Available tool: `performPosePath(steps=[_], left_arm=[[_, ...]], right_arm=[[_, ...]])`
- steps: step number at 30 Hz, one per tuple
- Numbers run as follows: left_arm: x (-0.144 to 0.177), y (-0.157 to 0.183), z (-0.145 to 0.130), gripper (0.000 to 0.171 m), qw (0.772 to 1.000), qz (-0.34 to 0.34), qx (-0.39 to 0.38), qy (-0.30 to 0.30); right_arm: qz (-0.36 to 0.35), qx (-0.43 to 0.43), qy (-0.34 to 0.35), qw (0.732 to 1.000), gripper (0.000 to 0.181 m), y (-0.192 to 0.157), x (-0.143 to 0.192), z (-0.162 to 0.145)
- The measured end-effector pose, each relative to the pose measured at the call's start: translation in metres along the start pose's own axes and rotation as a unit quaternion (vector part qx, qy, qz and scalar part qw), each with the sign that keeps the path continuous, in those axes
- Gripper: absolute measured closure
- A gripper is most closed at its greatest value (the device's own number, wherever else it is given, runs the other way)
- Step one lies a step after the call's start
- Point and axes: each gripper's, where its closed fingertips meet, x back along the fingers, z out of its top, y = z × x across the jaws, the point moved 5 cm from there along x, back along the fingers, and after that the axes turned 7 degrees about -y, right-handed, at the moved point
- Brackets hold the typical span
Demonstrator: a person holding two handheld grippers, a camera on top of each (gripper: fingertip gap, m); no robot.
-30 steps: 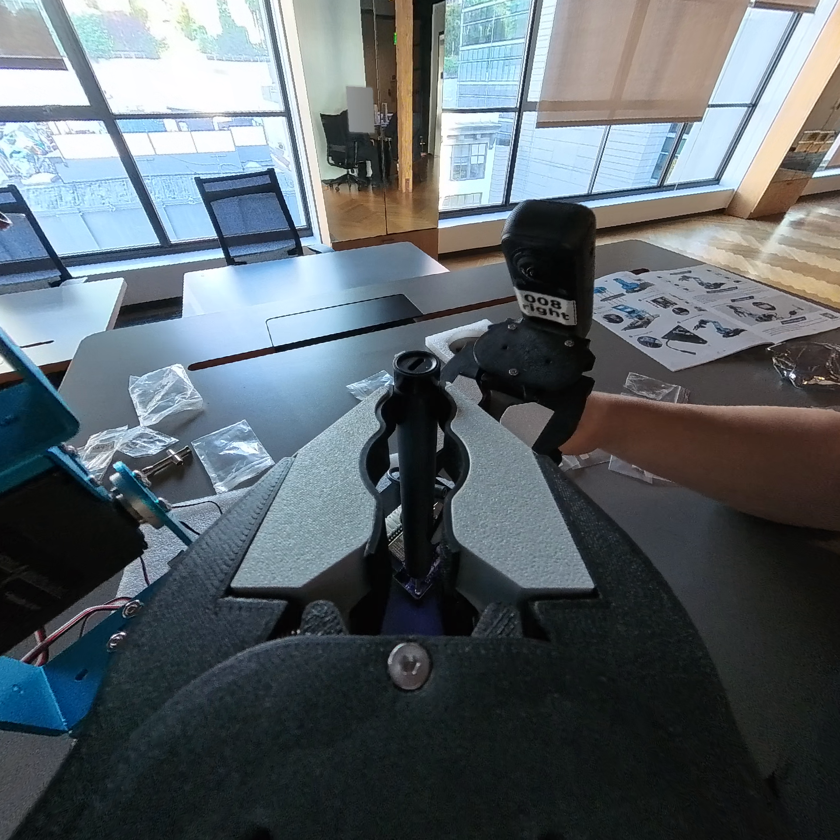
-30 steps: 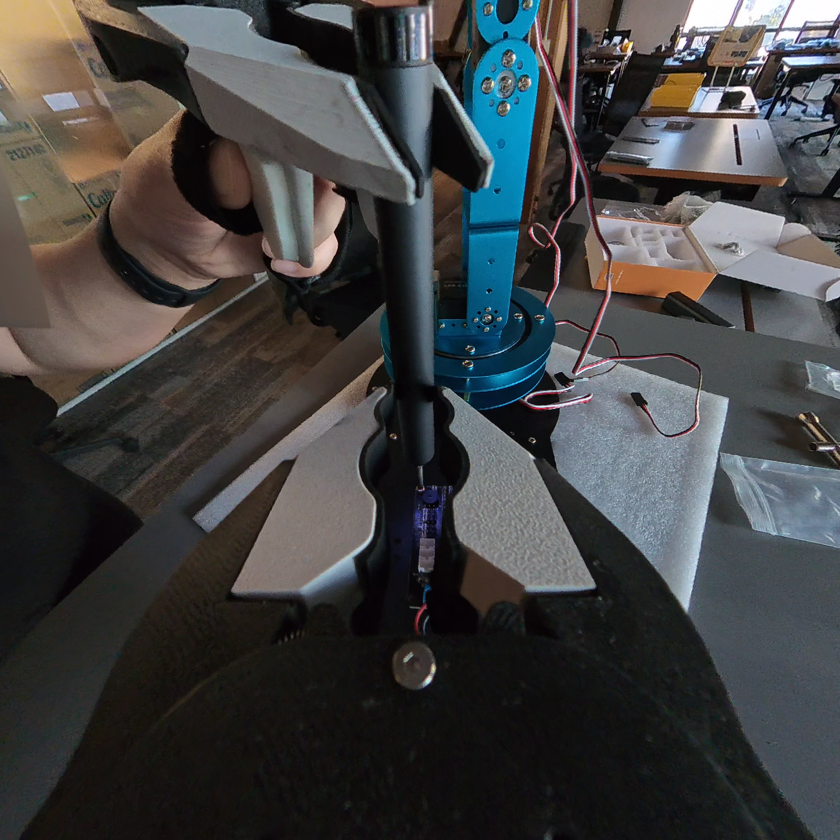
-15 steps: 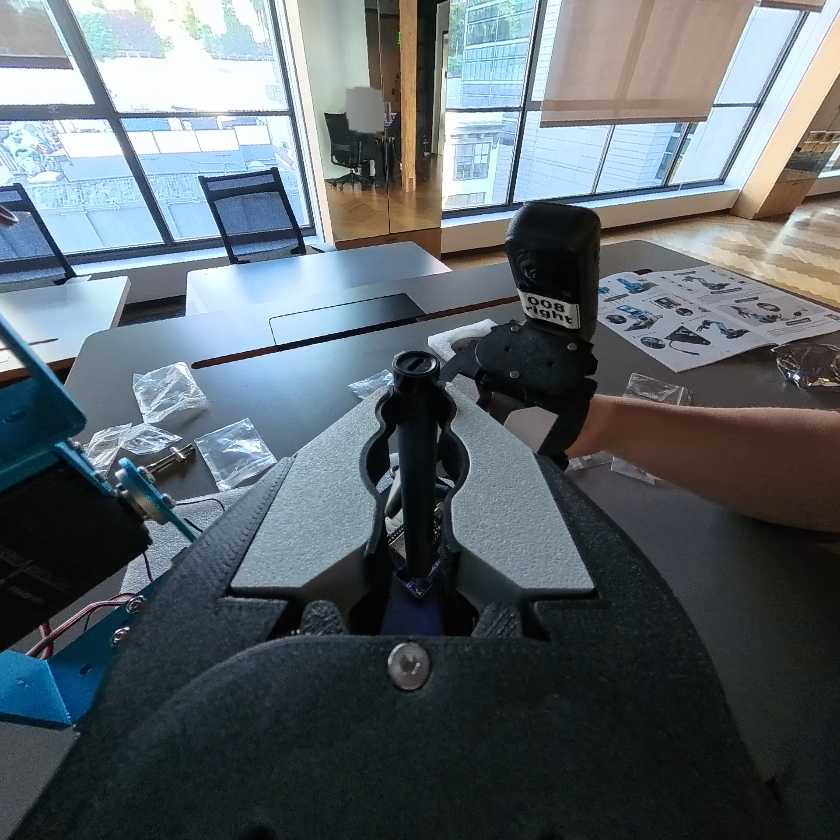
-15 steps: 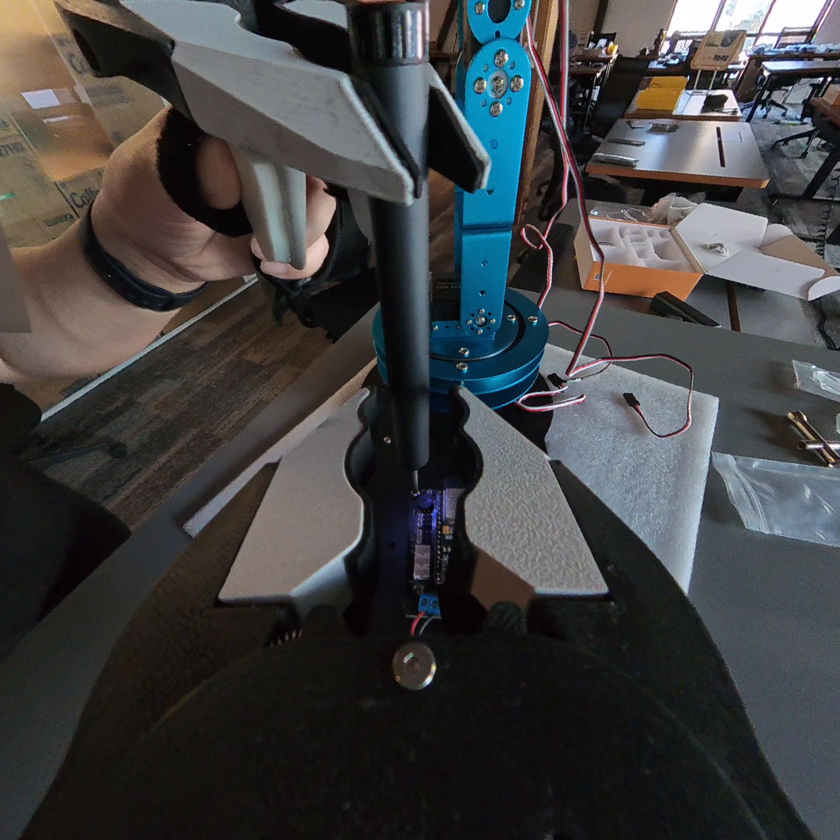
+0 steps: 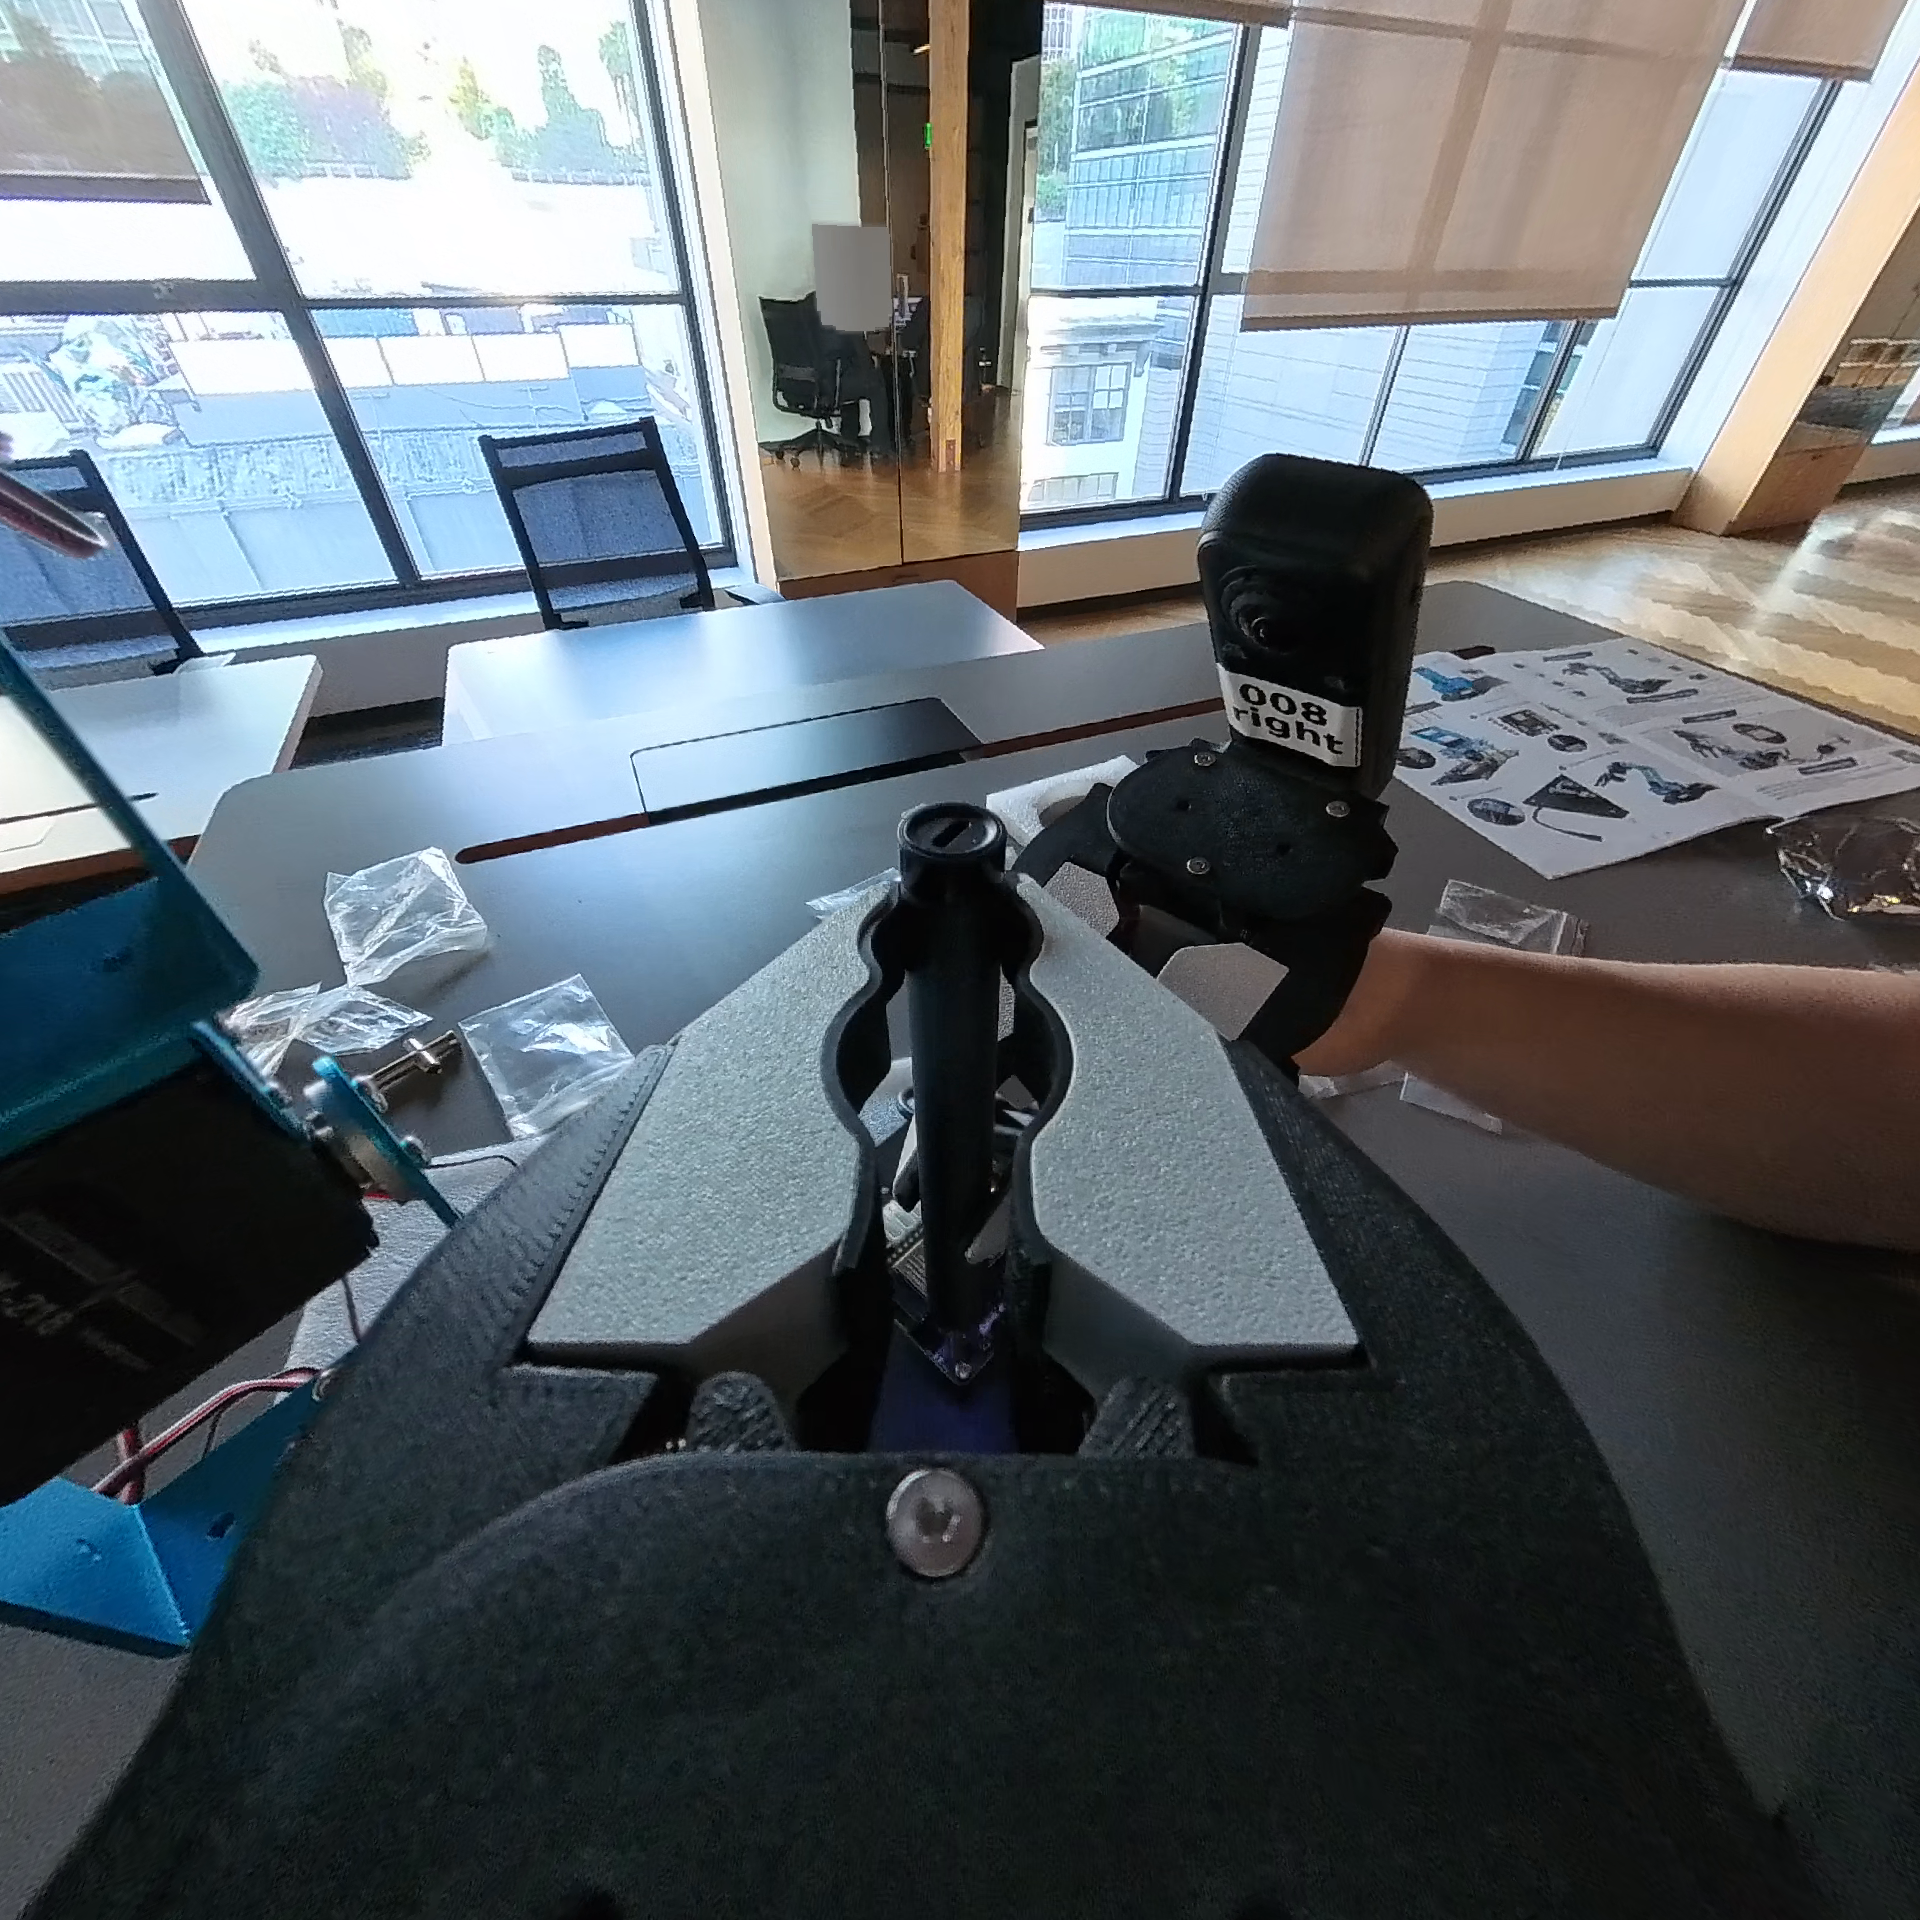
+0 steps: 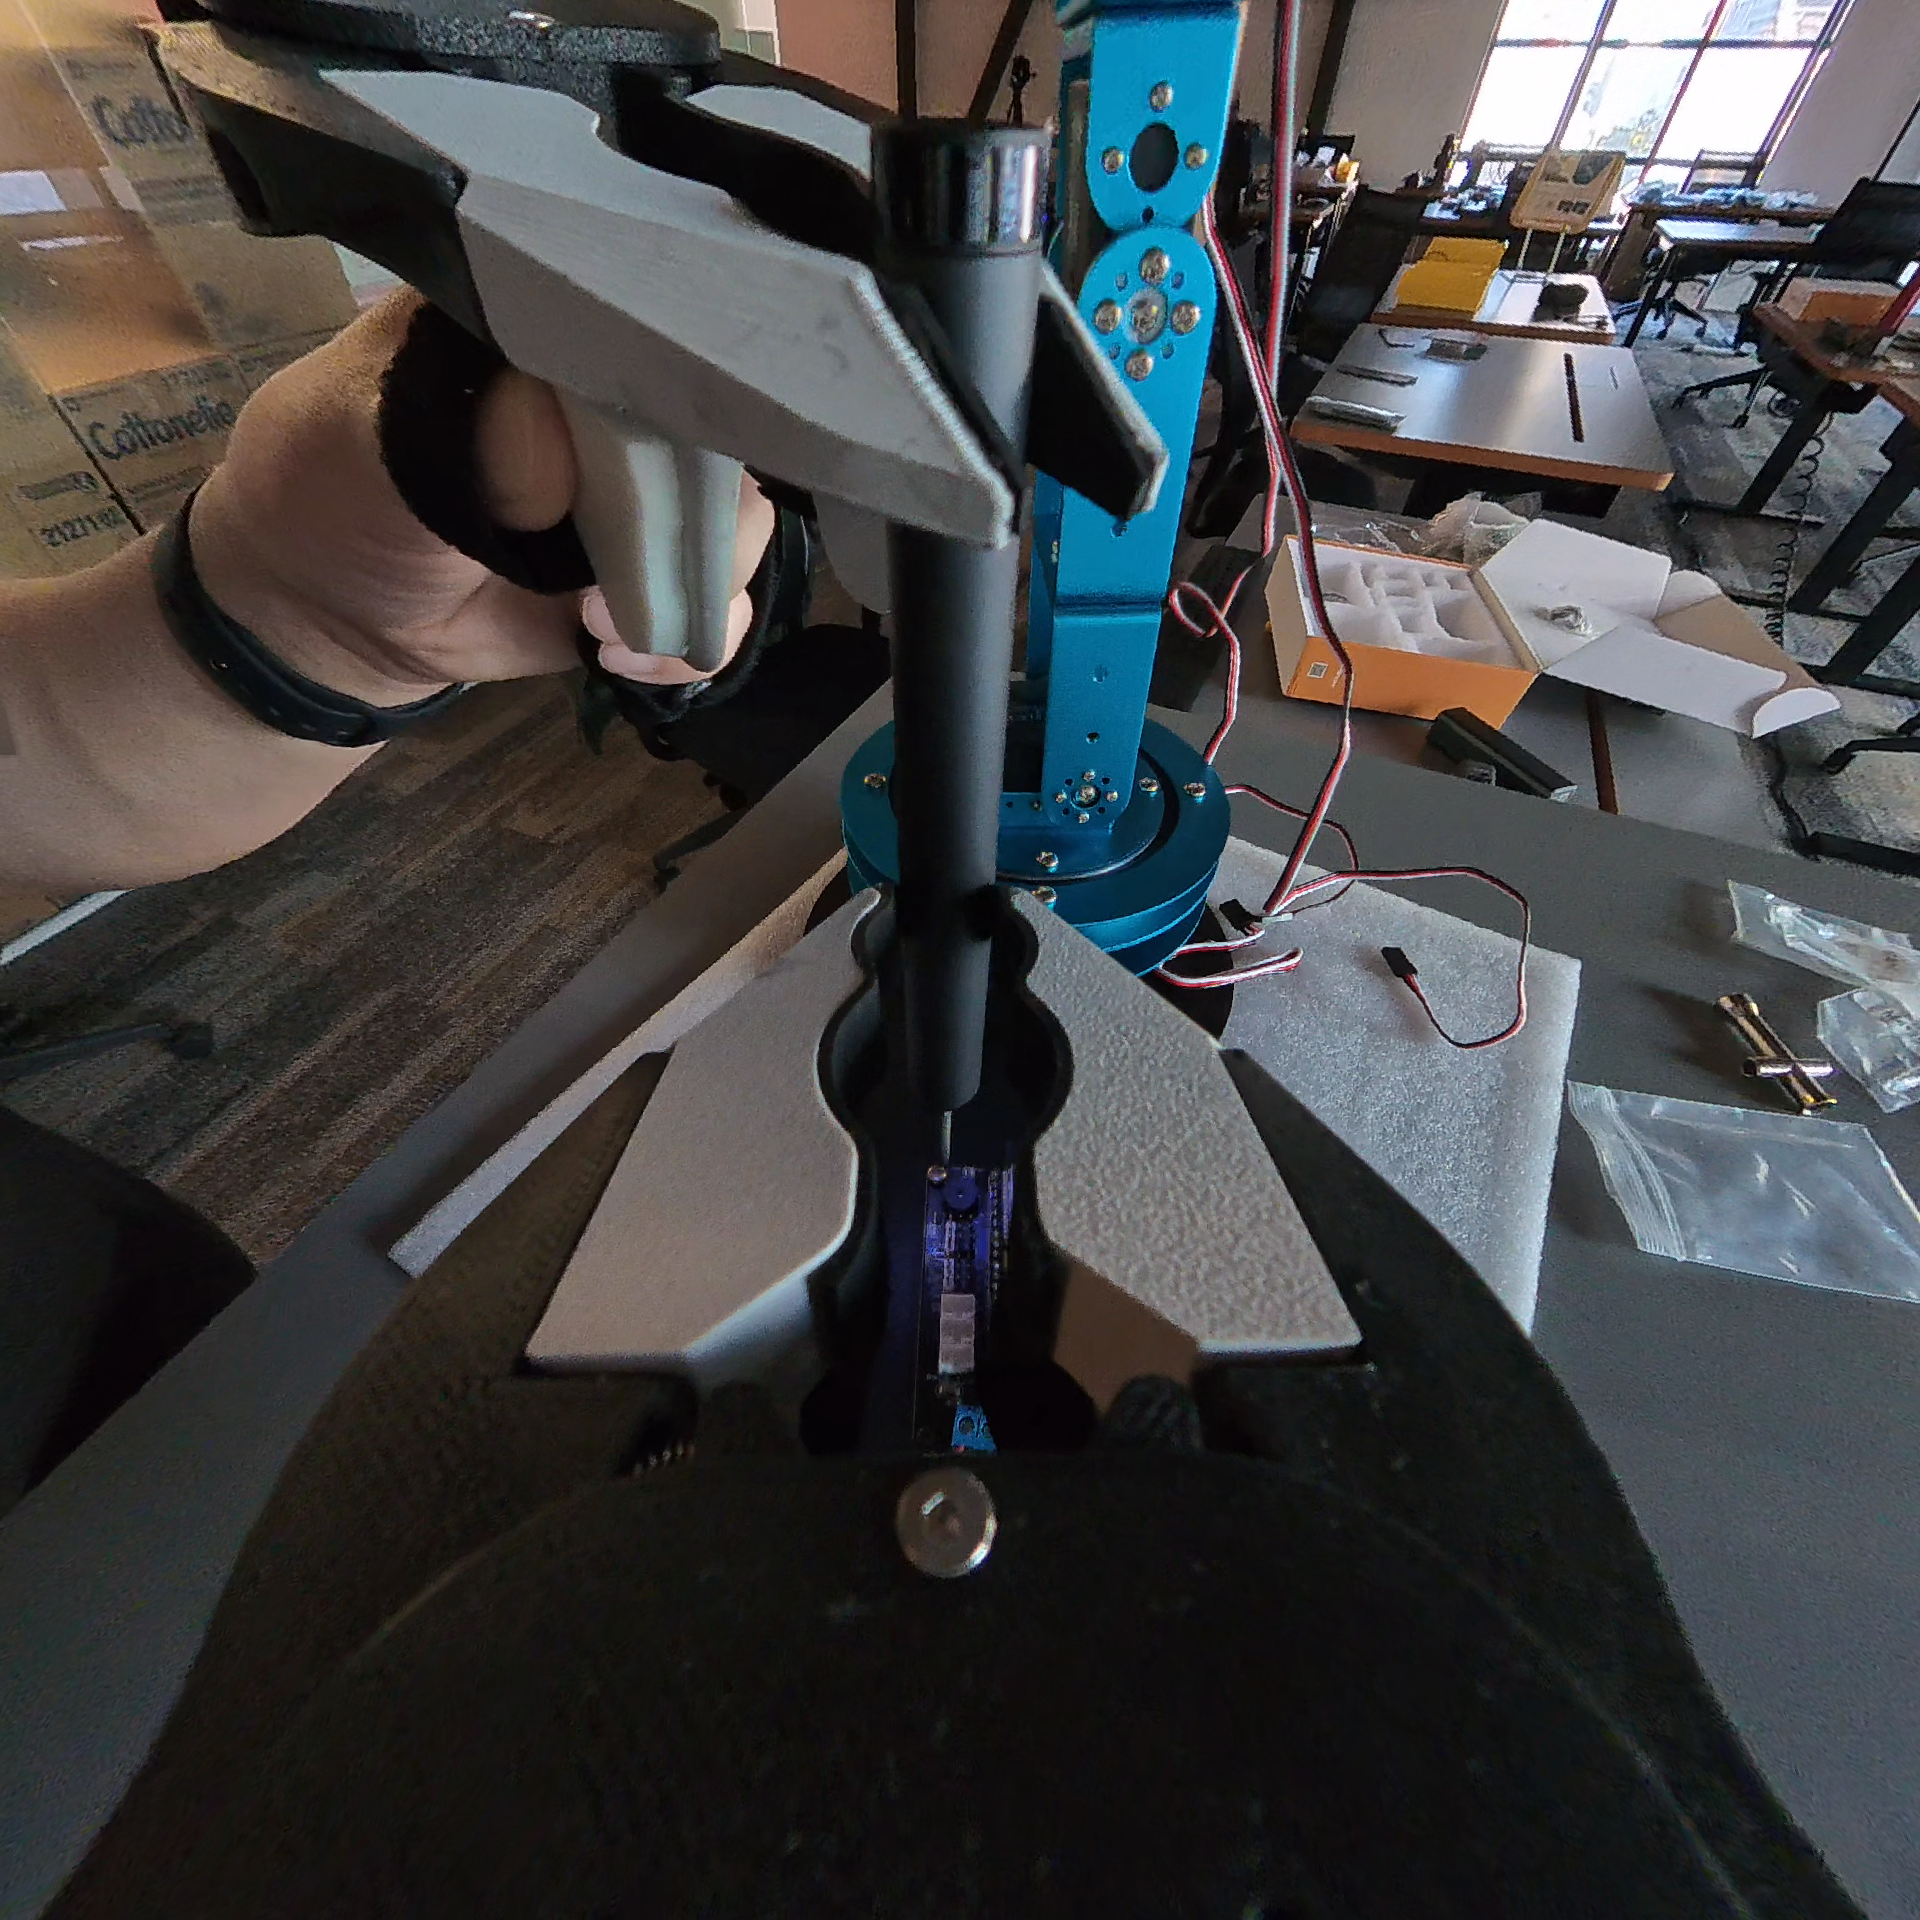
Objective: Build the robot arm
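Note:
My left gripper (image 5: 951,914) is shut on a black screwdriver (image 5: 948,1081) and holds it upright. It also shows in the right wrist view (image 6: 935,416), with a hand around its handle. My right gripper (image 6: 948,914) is shut on a small blue circuit board (image 6: 956,1278), held edge-on between its grey fingers (image 6: 1174,1174). The screwdriver's thin tip (image 6: 943,1127) rests on the board's far end. A corner of the board shows under the screwdriver in the left wrist view (image 5: 961,1351). The right gripper (image 5: 1236,852) sits just behind there, with a forearm trailing right.
A blue metal robot arm (image 6: 1132,416) stands on a round blue base (image 6: 1164,831) on a white foam sheet (image 6: 1403,1091), with loose servo wires (image 6: 1455,987). Plastic bags (image 6: 1756,1195), a metal cross wrench (image 6: 1777,1049), an orange box (image 6: 1392,665) and a printed instruction sheet (image 5: 1662,748) lie around. One gripper's finger ends stand about 8 centimetres off the other's. It is some 30 centimetres from my right tips to the metal cross wrench (image 6: 1777,1049). My left wrist view (image 5: 406,1063) looks at it from another angle.
Both grippers have shifted only slightly. The screwdriver stays upright with its tip on the board, and both grips are unchanged.

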Motion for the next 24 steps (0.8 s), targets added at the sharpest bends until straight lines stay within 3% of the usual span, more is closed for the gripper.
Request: performPosePath(steps=[4,8,12,14,17,24], left_arm=[[0.002,0.004,0.009,0.156,1.0,-0.004,-0.003,0.009],[0.007,0.013,0.038,0.156,0.999,-0.027,-0.006,0.035],[0.011,0.025,0.062,0.123,0.999,-0.045,-0.009,0.015],[0.022,0.034,0.065,0.12,0.998,-0.058,-0.018,0.017],[0.037,0.051,0.041,0.121,0.997,-0.075,-0.028,-0.019],[0.053,0.081,-0.069,0.131,0.988,-0.066,-0.002,-0.137]], right_arm=[[0.007,0.002,0.013,1.0,0.166,-0.004,0.004,0.008],[0.019,-0.008,0.043,0.999,0.166,-0.012,0.019,0.032],[0.022,-0.045,0.071,0.996,0.166,-0.023,0.051,0.05],[0.022,-0.078,0.07,0.994,0.166,-0.03,0.07,0.043],[0.005,-0.131,0.072,0.989,0.166,-0.044,0.103,0.019],[-0.062,-0.241,0.094,0.964,0.166,-0.082,0.168,-0.046]])
